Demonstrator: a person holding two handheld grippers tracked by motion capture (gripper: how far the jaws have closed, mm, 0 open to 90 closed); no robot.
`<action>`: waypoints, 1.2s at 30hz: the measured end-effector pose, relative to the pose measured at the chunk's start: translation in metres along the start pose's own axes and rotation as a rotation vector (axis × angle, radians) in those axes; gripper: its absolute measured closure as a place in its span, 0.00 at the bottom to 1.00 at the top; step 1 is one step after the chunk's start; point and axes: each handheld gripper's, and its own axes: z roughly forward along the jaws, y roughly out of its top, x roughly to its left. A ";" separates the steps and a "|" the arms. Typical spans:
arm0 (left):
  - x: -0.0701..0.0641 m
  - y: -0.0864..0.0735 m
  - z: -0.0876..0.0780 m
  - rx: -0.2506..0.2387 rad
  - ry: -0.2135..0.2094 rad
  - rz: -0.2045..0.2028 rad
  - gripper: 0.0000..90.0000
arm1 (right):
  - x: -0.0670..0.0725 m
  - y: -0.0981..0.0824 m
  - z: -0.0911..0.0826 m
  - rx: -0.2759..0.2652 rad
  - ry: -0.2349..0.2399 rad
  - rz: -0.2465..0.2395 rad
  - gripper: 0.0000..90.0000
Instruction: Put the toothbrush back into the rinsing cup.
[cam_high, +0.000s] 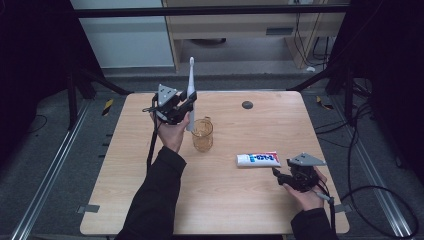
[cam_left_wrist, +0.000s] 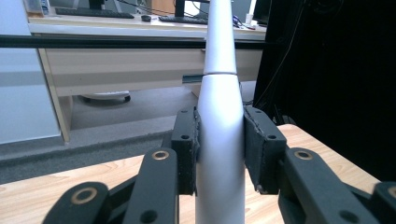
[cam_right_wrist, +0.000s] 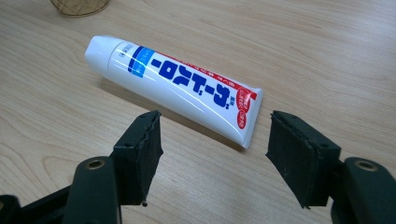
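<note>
Left gripper (cam_high: 186, 106), upper centre-left of high view: jaws clamped on upright white toothbrush (cam_left_wrist: 219, 140), just left of amber cup (cam_high: 202, 135). Right gripper (cam_right_wrist: 212, 156), lower right: jaws wide, empty. Toothpaste tube (cam_right_wrist: 175, 91) flat on tabletop (cam_high: 235, 200), just ahead of them.

Black sleeves, black grippers, grey plates

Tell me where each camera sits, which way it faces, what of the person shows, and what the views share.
High view: above the person's side, looking forward and down on the table; both forearms, left gripper, right gripper.
Left gripper view: looks along its jaws, shut on the upright toothbrush, toward a desk beyond.
Right gripper view: looks down between open jaws at the toothpaste tube.
Shared: toothbrush and tube appear from above too, as does the amber cup.
</note>
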 end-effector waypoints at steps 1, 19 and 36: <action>0.000 0.000 0.002 0.000 -0.001 0.002 0.74 | 0.000 0.000 0.000 0.000 0.000 -0.001 0.39; 0.003 -0.020 0.028 0.018 -0.028 0.000 0.74 | 0.000 -0.001 0.001 0.004 0.001 -0.006 0.38; 0.007 -0.043 0.037 0.055 -0.042 0.004 0.74 | 0.001 -0.001 0.002 0.009 0.001 -0.010 0.38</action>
